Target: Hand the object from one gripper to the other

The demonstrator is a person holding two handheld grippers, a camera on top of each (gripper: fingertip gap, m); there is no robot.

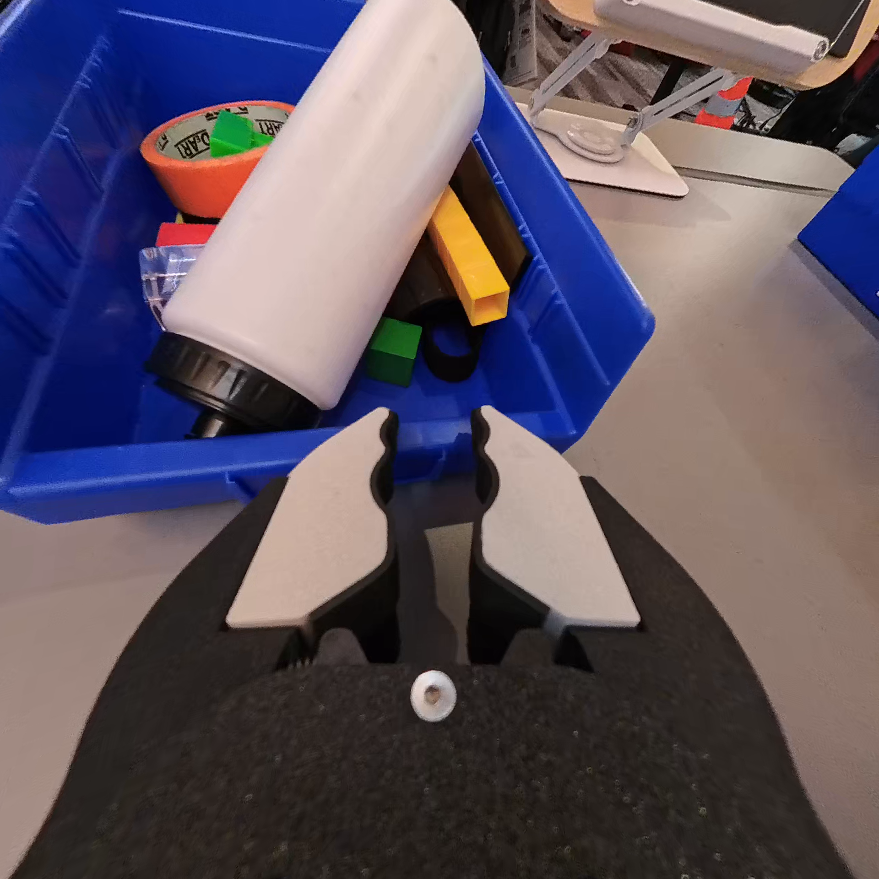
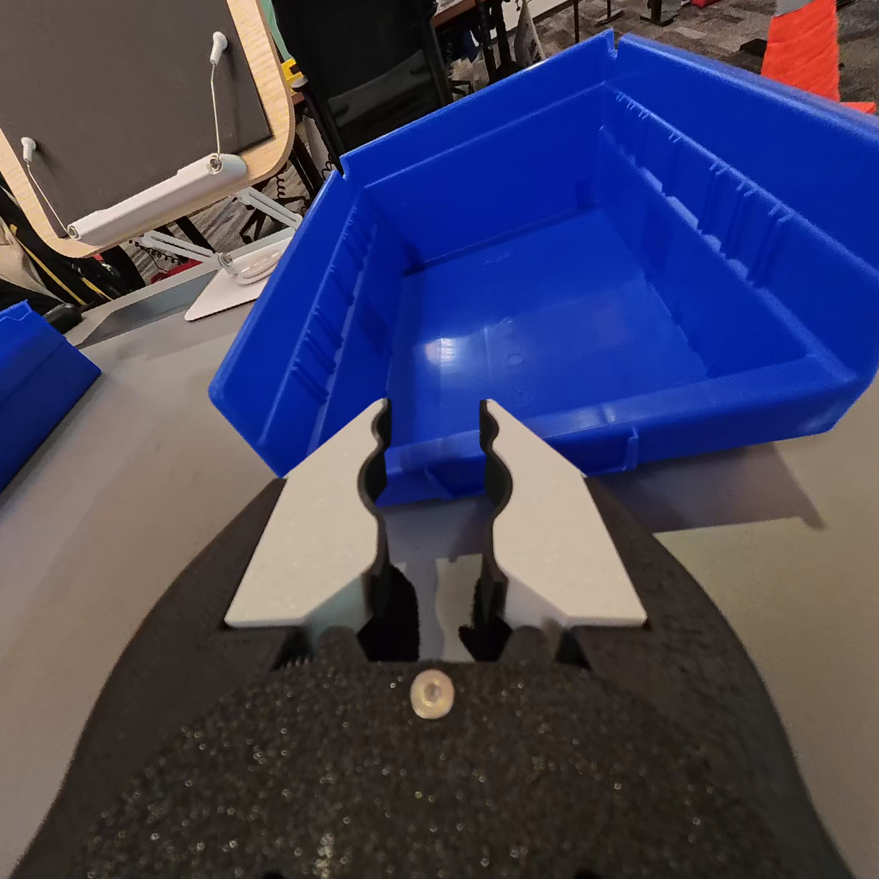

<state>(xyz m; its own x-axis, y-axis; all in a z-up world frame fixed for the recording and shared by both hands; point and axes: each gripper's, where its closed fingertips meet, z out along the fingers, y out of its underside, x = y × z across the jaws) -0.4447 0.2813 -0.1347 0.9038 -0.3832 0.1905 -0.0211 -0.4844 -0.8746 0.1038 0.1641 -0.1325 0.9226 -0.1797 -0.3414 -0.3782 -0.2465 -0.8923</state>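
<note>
My left gripper (image 1: 433,418) is open and empty, its tips just over the near wall of a blue bin (image 1: 142,471). That bin holds a white bottle (image 1: 333,200) with a black cap lying tilted, an orange tape roll (image 1: 200,176), a yellow square tube (image 1: 471,266), green blocks (image 1: 395,352), a red block (image 1: 183,234) and dark parts. My right gripper (image 2: 435,409) is open and empty, its tips over the near wall of a second blue bin (image 2: 594,428), which has nothing in it.
A white stand (image 1: 618,161) with a wood-edged board is on the grey table behind the bins; it also shows in the right wrist view (image 2: 223,285). Each view shows the edge of the other bin (image 1: 846,247) (image 2: 33,380). An orange cone (image 2: 804,47) stands on the floor beyond. The tips of one gripper are about 55 cm away from the tips of the other.
</note>
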